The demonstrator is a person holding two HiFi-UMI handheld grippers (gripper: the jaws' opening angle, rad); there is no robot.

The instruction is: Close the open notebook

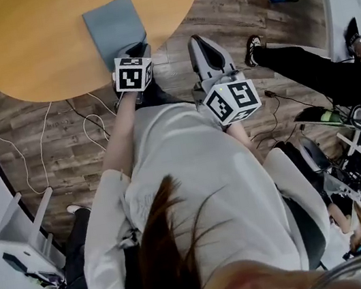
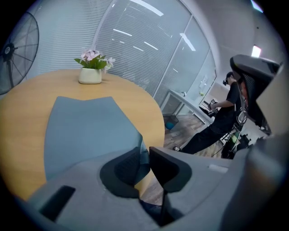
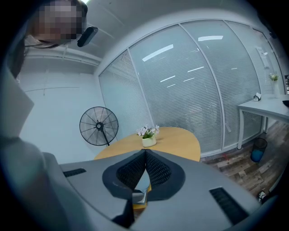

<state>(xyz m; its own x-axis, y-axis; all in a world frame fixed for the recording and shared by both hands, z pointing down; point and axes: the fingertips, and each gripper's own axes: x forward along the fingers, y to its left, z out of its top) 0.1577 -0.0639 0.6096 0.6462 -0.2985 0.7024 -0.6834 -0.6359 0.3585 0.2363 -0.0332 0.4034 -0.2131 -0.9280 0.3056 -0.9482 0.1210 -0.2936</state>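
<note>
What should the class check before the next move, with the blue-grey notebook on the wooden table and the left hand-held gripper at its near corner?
1. Notebook closed: it lies flat with a single cover showing. Ok.
2. Left hand-held gripper not clamped: its jaws stand a little apart, with the notebook's near corner in the gap. Ok.
3. Right hand-held gripper out of the way: jaws together, nothing held, off the table over the floor. Ok.
4. Flower pot clear of the notebook: it stands apart, at the far side. Ok.
5. Notebook fully on the table: its near edge is hidden by the left hand-held gripper. Cannot tell.
</note>
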